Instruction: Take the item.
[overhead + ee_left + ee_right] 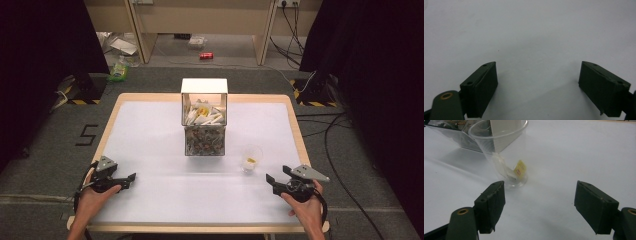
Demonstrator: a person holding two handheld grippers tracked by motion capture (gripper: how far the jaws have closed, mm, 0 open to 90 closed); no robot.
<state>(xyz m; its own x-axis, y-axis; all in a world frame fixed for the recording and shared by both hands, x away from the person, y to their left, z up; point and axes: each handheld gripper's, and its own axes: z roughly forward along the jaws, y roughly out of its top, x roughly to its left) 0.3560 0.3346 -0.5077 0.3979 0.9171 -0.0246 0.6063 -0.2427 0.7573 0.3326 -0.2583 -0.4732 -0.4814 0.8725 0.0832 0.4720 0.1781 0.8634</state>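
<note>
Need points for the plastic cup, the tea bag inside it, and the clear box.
plastic cup (499, 135): right gripper view, on its clear side wall near the rim.
tea bag (520, 168): right gripper view, on its yellow tag.
clear box (204, 142): high view, on the lower front wall.

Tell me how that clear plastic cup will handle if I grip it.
The plastic cup looks thin-walled, so it may flex or crumple. Holding only a tea bag, it is probably light and may tip or slide on the smooth table.
</note>
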